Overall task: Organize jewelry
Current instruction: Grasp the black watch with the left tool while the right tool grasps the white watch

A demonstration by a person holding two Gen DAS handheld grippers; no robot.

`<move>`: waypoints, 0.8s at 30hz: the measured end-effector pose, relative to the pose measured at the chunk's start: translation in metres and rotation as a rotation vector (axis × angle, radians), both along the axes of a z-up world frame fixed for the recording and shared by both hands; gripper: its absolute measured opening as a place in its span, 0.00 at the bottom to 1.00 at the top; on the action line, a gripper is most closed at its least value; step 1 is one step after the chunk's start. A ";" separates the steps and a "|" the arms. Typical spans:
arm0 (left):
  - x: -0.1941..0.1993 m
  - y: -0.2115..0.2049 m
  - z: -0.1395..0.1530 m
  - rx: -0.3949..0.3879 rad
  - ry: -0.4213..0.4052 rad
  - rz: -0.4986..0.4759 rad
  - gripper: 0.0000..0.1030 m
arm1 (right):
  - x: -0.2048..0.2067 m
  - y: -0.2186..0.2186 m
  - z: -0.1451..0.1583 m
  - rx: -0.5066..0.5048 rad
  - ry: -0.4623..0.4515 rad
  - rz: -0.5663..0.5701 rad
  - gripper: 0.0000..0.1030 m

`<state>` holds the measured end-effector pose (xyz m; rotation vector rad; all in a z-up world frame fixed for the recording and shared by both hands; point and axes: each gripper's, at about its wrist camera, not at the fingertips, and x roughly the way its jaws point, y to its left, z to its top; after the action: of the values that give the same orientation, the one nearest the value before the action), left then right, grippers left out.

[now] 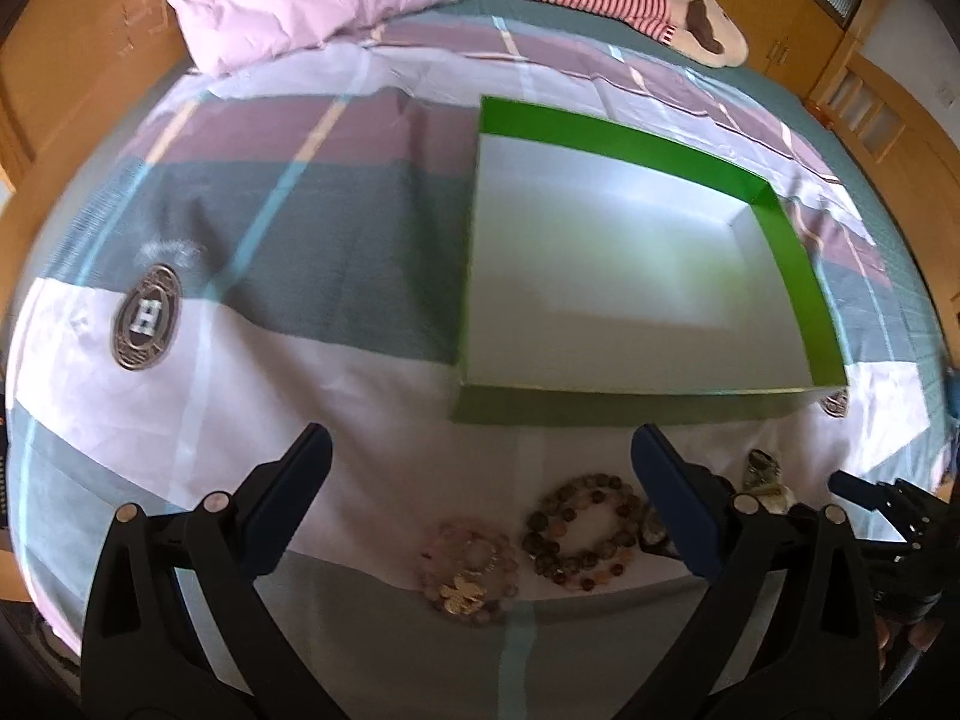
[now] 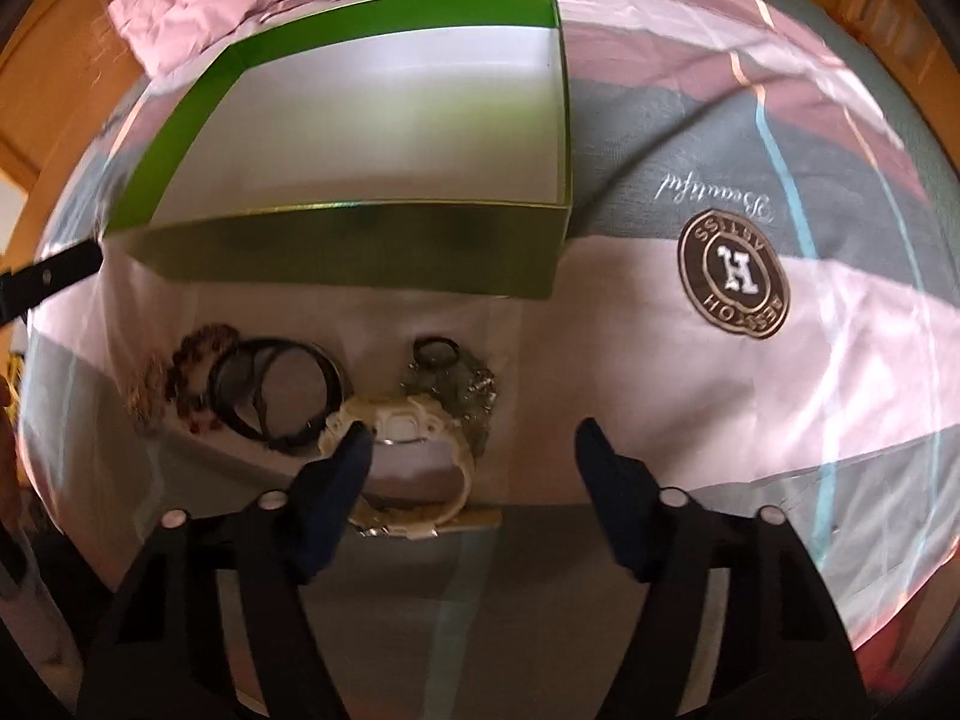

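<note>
Two grippers hang over the bedspread (image 1: 360, 192), jaws apart, nothing held. Left gripper (image 1: 480, 450) is above a pink bead bracelet (image 1: 471, 570) and a brown bead bracelet (image 1: 579, 534). Right gripper (image 2: 474, 438) hangs over a cream watch (image 2: 414, 450); its left finger overlaps the case in view, contact uncertain. Dark bangles (image 2: 276, 390) and a grey chain heap (image 2: 462, 387) lie beside it. All pieces sit just in front of the green box (image 2: 360, 252), which is empty. Judgement: watch is light and rigid at the case, strap springy, so pinch across the strap loop. Beads roll; chain is limp and may slip.
</note>
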<state>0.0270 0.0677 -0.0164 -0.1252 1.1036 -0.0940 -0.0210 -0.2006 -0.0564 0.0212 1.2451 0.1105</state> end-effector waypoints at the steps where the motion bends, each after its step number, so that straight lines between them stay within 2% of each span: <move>1: -0.002 -0.005 -0.001 -0.010 0.005 -0.022 0.97 | -0.002 0.000 0.000 -0.016 -0.004 0.002 0.62; 2: -0.005 -0.010 -0.001 -0.012 0.007 -0.049 0.94 | -0.004 -0.001 -0.002 -0.036 0.003 0.007 0.55; 4: -0.010 -0.024 -0.002 -0.002 0.012 -0.102 0.89 | -0.005 -0.003 -0.008 -0.061 0.036 0.010 0.49; 6: -0.018 -0.045 -0.006 0.013 0.024 -0.169 0.70 | -0.005 -0.004 -0.020 -0.076 0.068 0.016 0.41; 9: -0.027 -0.072 -0.019 0.048 0.058 -0.255 0.52 | -0.010 0.004 -0.037 -0.082 0.102 0.043 0.22; 11: -0.029 -0.080 -0.026 0.065 0.073 -0.281 0.50 | -0.013 0.009 -0.037 -0.081 0.075 0.061 0.11; 14: -0.030 -0.087 -0.036 0.079 0.098 -0.305 0.36 | -0.019 0.010 -0.029 -0.066 0.024 0.067 0.10; 16: -0.028 -0.090 -0.043 0.070 0.119 -0.310 0.30 | -0.021 0.007 -0.029 -0.070 0.020 0.069 0.10; 18: -0.027 -0.091 -0.048 0.052 0.136 -0.320 0.15 | -0.024 0.002 -0.032 -0.062 0.030 0.060 0.10; 21: -0.026 -0.098 -0.049 0.069 0.122 -0.341 0.10 | -0.023 0.002 -0.027 -0.058 0.030 0.056 0.10; 24: -0.025 -0.101 -0.051 0.065 0.129 -0.351 0.09 | -0.021 0.005 -0.026 -0.073 0.025 0.062 0.10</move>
<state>0.0018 -0.0332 -0.0674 0.1239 1.2475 -0.3675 -0.0424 -0.1955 -0.0819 -0.0791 1.2742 0.1186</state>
